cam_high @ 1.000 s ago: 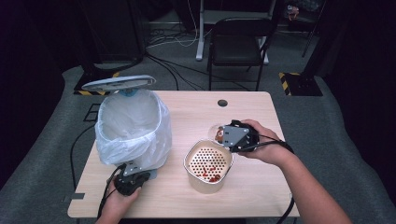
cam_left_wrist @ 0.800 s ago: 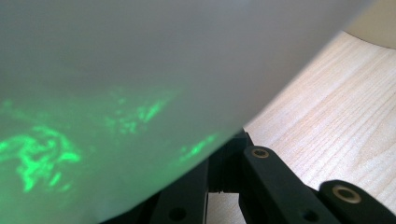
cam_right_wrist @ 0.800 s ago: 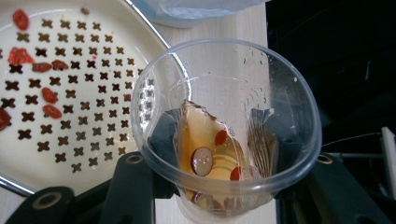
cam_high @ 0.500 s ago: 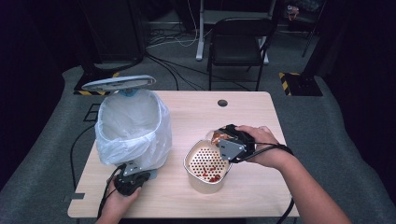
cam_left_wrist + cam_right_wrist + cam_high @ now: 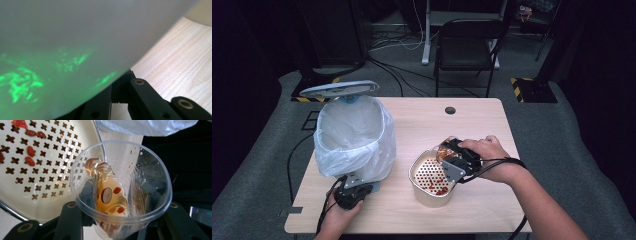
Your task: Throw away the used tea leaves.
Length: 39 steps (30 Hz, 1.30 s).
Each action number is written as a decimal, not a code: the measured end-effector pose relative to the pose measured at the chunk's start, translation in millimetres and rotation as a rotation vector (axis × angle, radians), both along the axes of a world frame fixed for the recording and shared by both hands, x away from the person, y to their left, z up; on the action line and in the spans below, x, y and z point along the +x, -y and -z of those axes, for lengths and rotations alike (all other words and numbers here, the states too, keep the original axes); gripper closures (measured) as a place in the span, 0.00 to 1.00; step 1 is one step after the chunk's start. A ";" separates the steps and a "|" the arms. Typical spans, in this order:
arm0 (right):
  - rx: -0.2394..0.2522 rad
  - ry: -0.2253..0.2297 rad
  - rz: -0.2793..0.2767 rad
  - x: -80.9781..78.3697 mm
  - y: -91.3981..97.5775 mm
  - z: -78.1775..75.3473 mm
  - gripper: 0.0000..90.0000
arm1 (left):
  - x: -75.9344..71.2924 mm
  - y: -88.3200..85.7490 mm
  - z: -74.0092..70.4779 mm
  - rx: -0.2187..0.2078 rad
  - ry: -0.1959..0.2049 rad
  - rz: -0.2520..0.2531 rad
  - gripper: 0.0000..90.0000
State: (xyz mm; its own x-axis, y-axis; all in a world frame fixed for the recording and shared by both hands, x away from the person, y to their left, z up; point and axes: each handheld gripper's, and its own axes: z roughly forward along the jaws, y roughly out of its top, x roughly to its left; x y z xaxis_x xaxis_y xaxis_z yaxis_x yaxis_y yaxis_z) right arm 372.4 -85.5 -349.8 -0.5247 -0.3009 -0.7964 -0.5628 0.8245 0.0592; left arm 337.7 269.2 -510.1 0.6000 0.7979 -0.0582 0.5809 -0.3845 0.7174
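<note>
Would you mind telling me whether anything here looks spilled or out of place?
Nothing is spilled on the table. The right gripper holds a clear cup tipped over the strainer, amber liquid and red bits inside. Red bits lie on the strainer's holes. The bin bag looks tidy.

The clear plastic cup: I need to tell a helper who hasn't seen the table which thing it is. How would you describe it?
On the wooden table, look right of the white-bagged bin to the cream strainer pot. The clear plastic cup is clamped in the right gripper, tilted over the pot's rim. It alone is see-through, holding amber liquid and red berries.
</note>
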 end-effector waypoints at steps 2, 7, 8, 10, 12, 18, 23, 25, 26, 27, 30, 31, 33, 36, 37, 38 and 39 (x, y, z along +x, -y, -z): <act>-0.038 0.046 -0.011 -3.6 -2.9 1.3 0.61 | 0.4 -2.1 -1.0 0.031 -0.004 0.010 1.00; -0.131 0.135 -0.038 -10.2 -9.5 7.6 0.61 | -0.1 0.4 0.2 -0.007 0.001 -0.002 1.00; -0.151 0.161 -0.046 -11.2 -10.4 8.8 0.61 | -0.1 0.2 0.1 -0.004 0.000 -0.001 1.00; -0.173 0.194 -0.050 -12.9 -12.2 11.4 0.61 | 0.2 -1.4 -0.6 0.020 -0.003 0.006 1.00; -0.233 0.247 -0.047 -14.1 -12.9 12.5 0.61 | 0.4 -2.2 -1.1 0.032 -0.005 0.011 1.00; -0.311 0.396 -0.092 -17.1 -17.2 16.2 0.61 | -0.2 0.6 0.3 -0.011 0.001 -0.003 1.00; -0.331 0.466 -0.109 -22.6 -18.4 23.3 0.61 | -0.1 0.1 0.1 -0.003 0.000 -0.001 1.00; -0.326 0.492 -0.118 -24.7 -19.4 27.0 0.61 | 0.1 -0.1 0.1 -0.001 0.002 0.002 1.00; -0.387 0.485 -0.139 -25.1 -20.7 25.7 0.61 | 0.0 0.3 0.2 -0.006 0.002 0.000 1.00; -0.398 0.500 -0.142 -25.5 -21.1 26.1 0.61 | 0.0 -0.1 0.0 0.000 0.001 0.000 1.00; -0.423 0.543 -0.163 -26.4 -21.8 29.4 0.61 | 0.1 0.0 0.1 -0.003 0.000 0.002 1.00; -0.426 0.564 -0.167 -27.0 -21.6 30.6 0.61 | 0.0 0.1 0.1 -0.004 0.000 0.000 1.00; -0.438 0.575 -0.172 -27.0 -21.9 31.7 0.61 | 0.2 -1.4 -0.6 0.020 -0.003 0.006 1.00; -0.353 0.567 -0.163 -26.0 -20.2 39.6 0.61 | -0.1 0.4 0.2 -0.008 0.000 -0.002 1.00; -0.387 0.582 -0.177 -26.0 -20.7 38.4 0.61 | 0.0 0.1 0.1 -0.002 0.000 -0.001 1.00; -0.408 0.577 -0.172 -26.0 -20.3 37.9 0.61 | -0.1 0.3 0.2 -0.005 0.000 -0.001 1.00; -0.400 0.577 -0.172 -25.8 -20.0 38.9 0.61 | -0.1 0.2 0.1 -0.004 0.000 -0.001 1.00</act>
State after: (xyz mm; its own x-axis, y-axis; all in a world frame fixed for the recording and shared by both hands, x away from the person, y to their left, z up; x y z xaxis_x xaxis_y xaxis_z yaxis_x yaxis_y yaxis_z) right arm 346.5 -65.5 -388.8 0.0276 -0.6680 -0.7437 -0.5367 0.6177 -0.5747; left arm 337.6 269.0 -510.3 0.5994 0.7981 -0.0615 0.5811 -0.3810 0.7191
